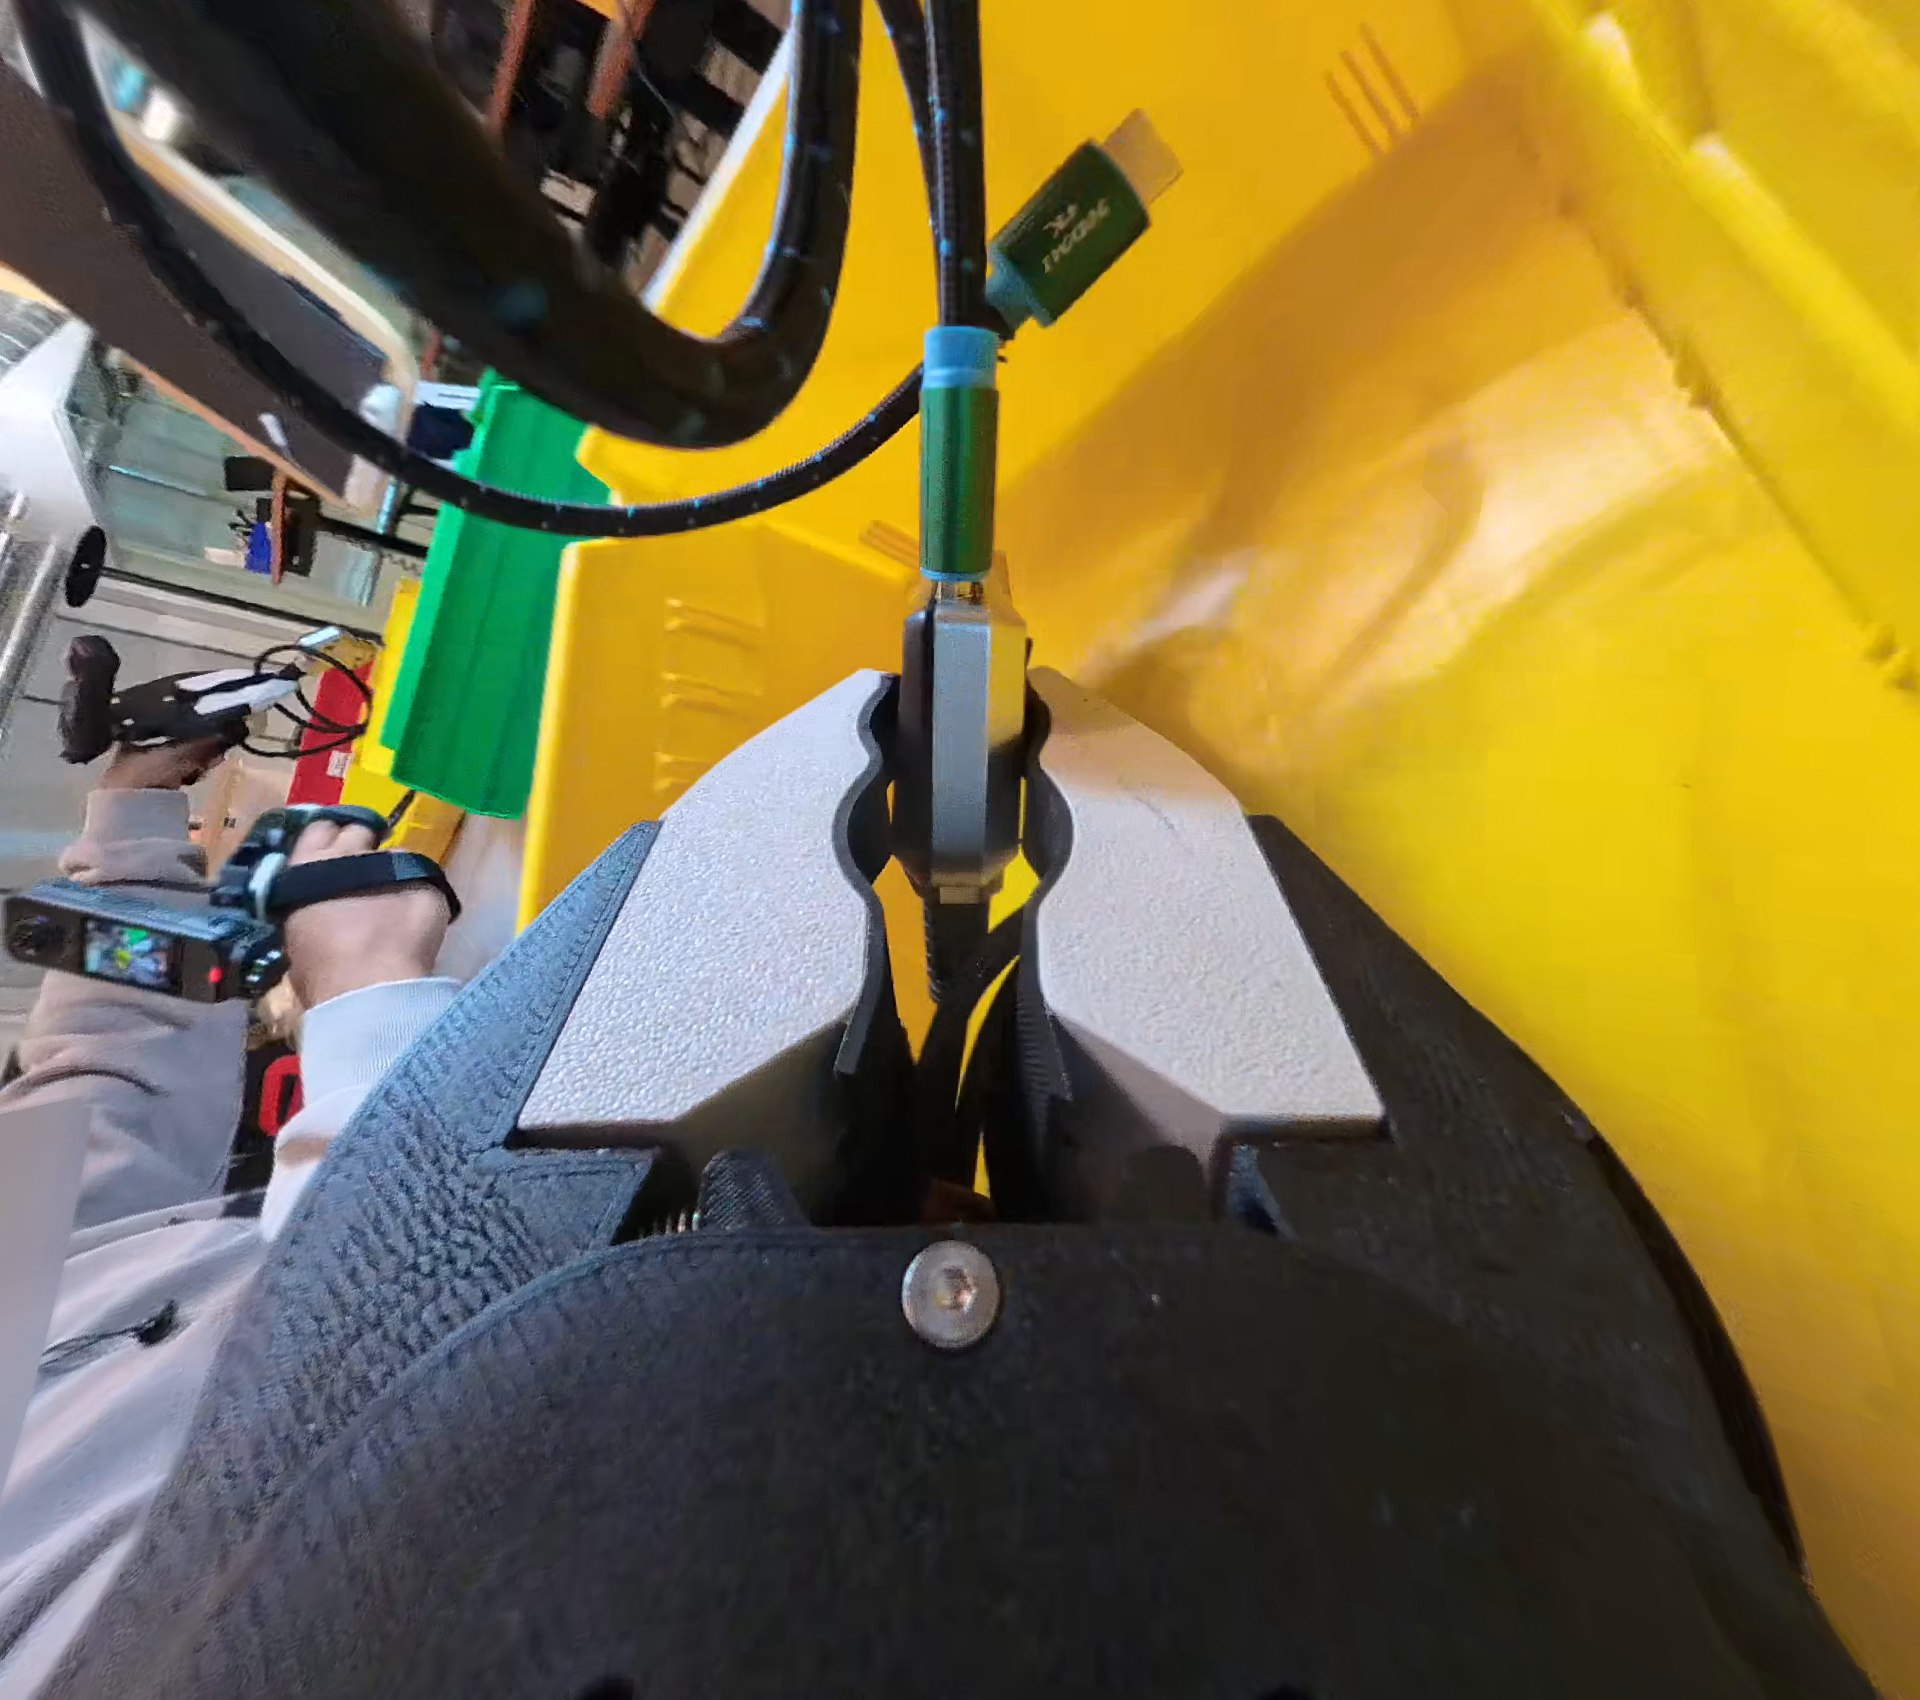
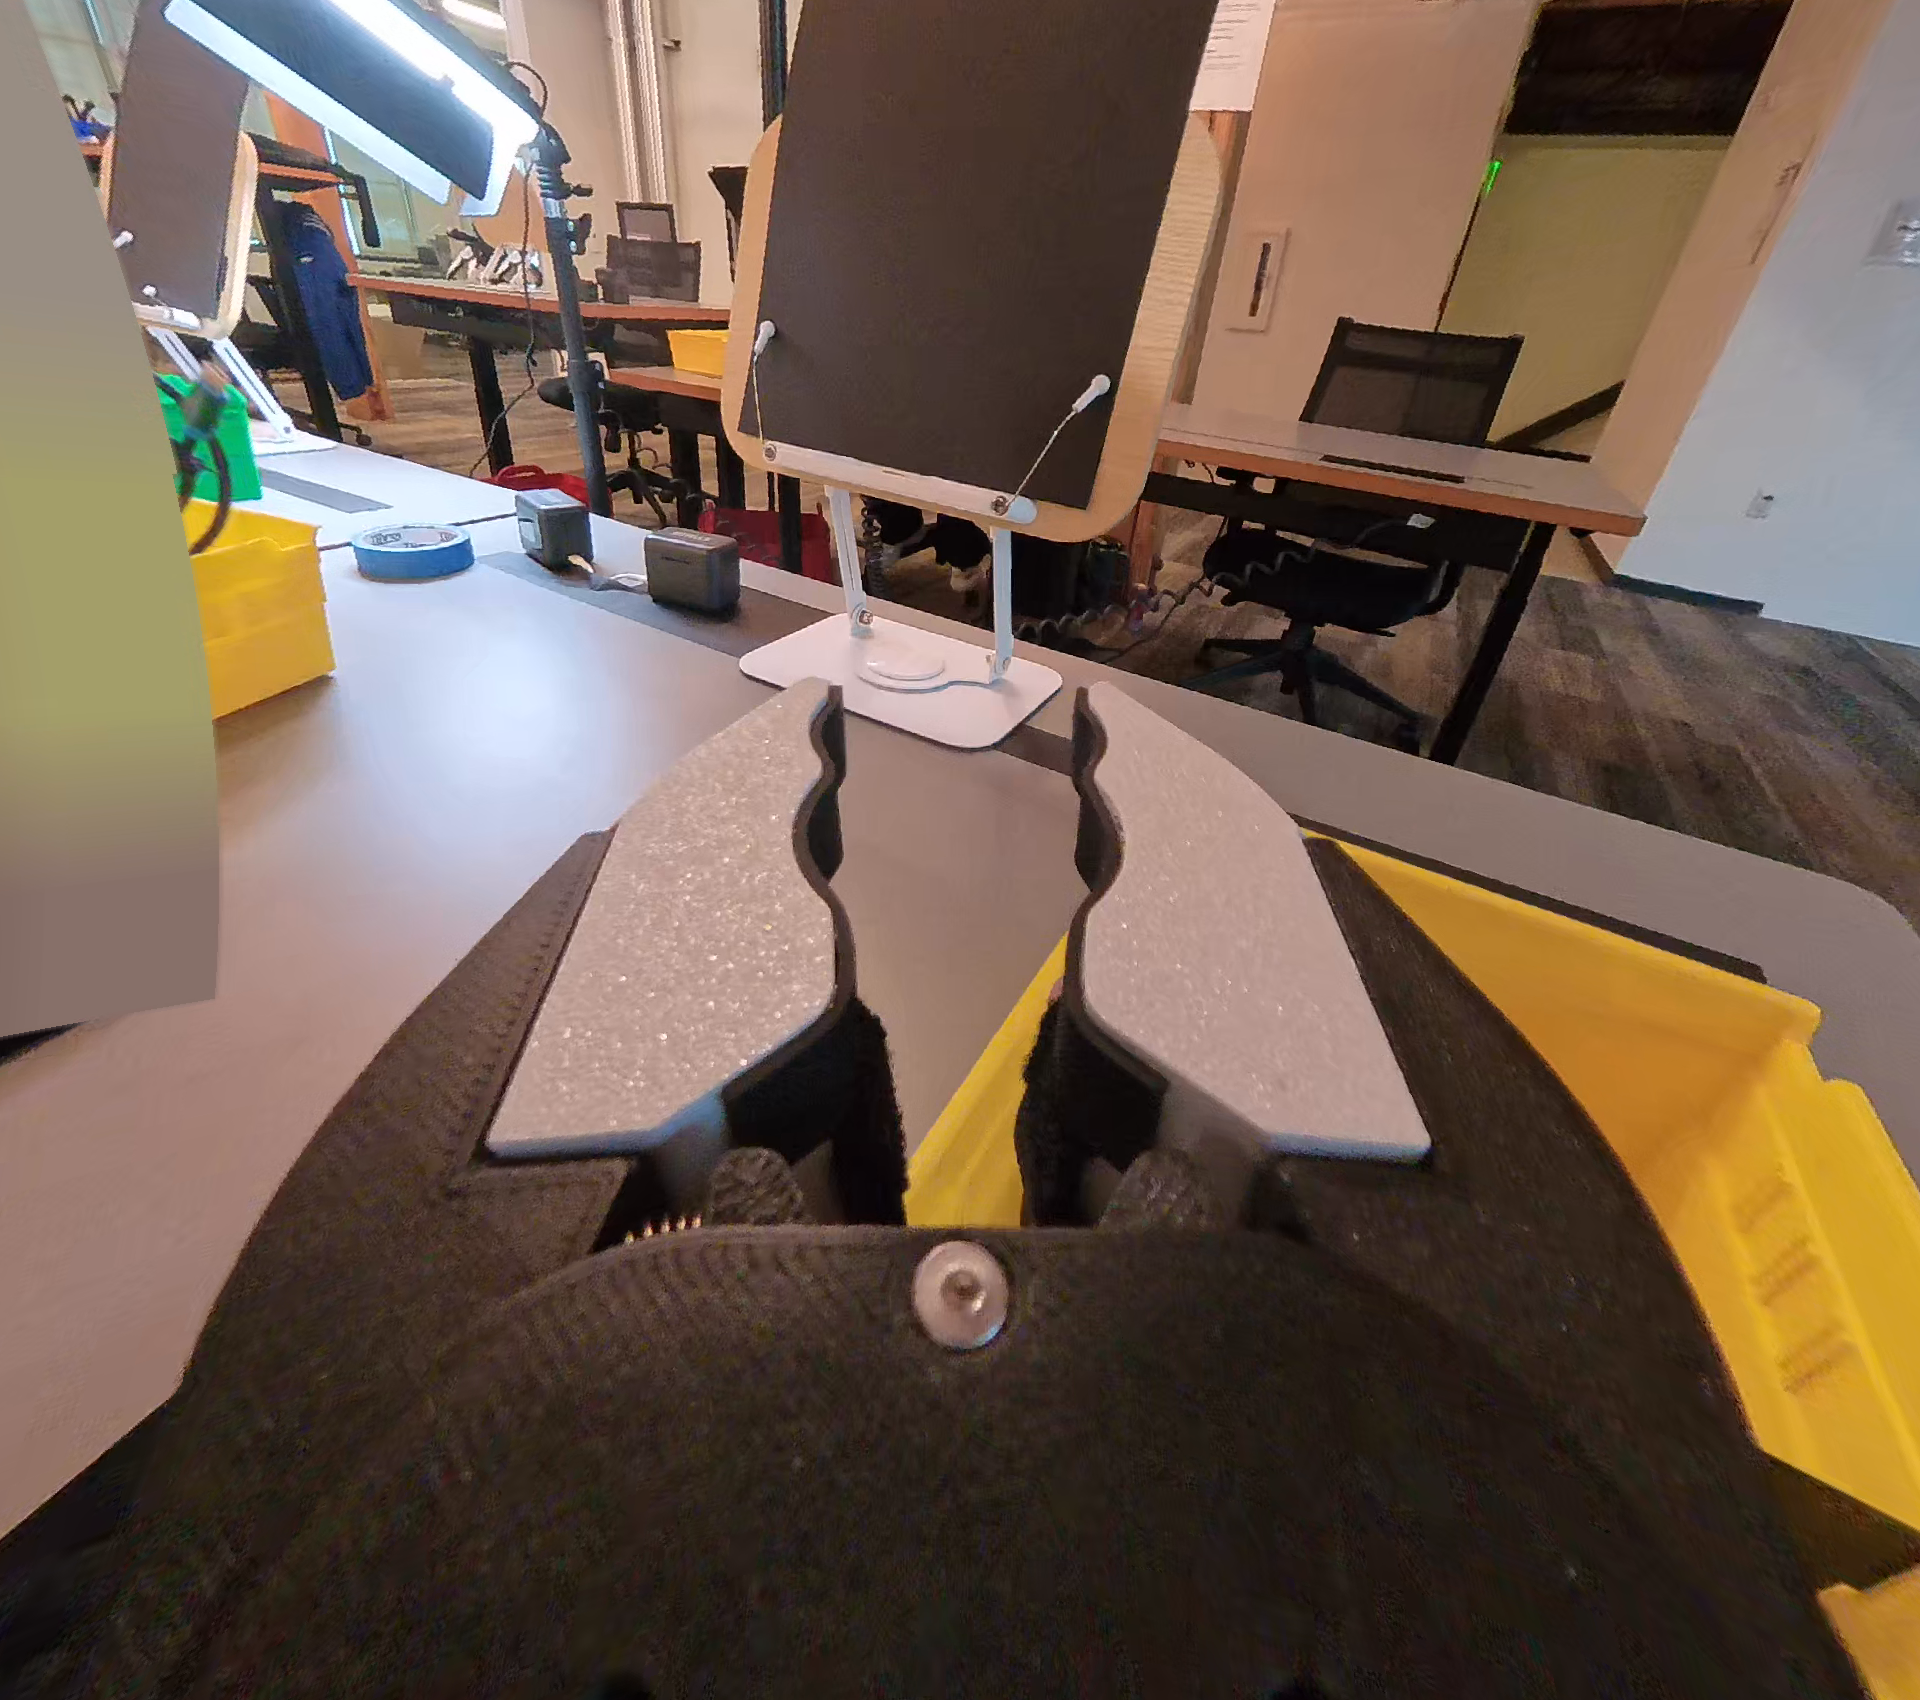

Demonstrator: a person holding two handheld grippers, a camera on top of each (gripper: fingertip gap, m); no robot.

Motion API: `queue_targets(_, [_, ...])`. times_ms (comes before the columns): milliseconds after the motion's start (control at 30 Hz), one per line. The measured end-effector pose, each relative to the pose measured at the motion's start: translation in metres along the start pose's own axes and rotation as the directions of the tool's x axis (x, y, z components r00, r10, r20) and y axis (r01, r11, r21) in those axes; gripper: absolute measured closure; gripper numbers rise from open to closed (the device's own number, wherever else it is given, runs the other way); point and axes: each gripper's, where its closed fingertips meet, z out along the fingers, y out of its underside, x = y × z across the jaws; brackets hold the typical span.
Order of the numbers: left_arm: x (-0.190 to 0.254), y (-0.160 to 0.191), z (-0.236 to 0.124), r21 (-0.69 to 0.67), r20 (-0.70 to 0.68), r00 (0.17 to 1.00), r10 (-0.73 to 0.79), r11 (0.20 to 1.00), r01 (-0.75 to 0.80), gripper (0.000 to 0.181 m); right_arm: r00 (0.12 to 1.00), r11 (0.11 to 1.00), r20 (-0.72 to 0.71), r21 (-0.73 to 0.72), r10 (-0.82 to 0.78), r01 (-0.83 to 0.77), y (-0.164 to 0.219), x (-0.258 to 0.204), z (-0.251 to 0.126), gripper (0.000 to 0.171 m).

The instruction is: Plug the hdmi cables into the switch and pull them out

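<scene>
In the left wrist view my left gripper (image 1: pixel 961 694) is shut on a small grey HDMI switch (image 1: pixel 961 746), held edge-on between the fingertips. A green HDMI plug (image 1: pixel 958 481) with a black braided cable (image 1: pixel 951 40) sits in the switch's far port. A second green HDMI plug (image 1: pixel 1075 227) hangs loose beside it, its metal tip bare. Another cable leaves the switch's near end between the fingers. In the right wrist view my right gripper (image 2: pixel 956 757) is open and empty above the grey table (image 2: pixel 468 746).
Yellow bins (image 1: pixel 1351 507) fill the left wrist view, with a green bin (image 1: pixel 478 611) behind. A person's hand holds a camera (image 1: pixel 135 944) at left. In the right view a yellow bin (image 2: pixel 1558 1131) lies under the gripper; a tablet stand (image 2: pixel 914 663), blue tape roll (image 2: pixel 412 549) and yellow bin (image 2: pixel 260 611) stand on the table. The grippers' ends are close to 65 centimetres from one another.
</scene>
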Motion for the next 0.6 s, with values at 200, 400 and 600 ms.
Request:
queue_targets(200, [-0.037,-0.034,-0.044,0.244,0.057,0.989,-0.134,0.963,0.116,0.161,1.0,1.0,-0.016,0.014,0.009,-0.009,-0.003,0.001,-0.007,0.129])
queue_targets(400, [-0.076,-0.082,-0.104,0.488,-0.144,0.924,-0.355,0.787,0.378,0.161,0.998,0.998,0.057,0.066,0.01,-0.014,-0.012,-0.02,-0.002,0.129])
queue_targets(600, [-0.108,-0.12,-0.167,0.695,-0.247,0.886,-0.393,0.565,0.444,0.161,0.986,0.998,0.167,0.066,0.009,-0.02,-0.011,-0.052,0.009,0.128])
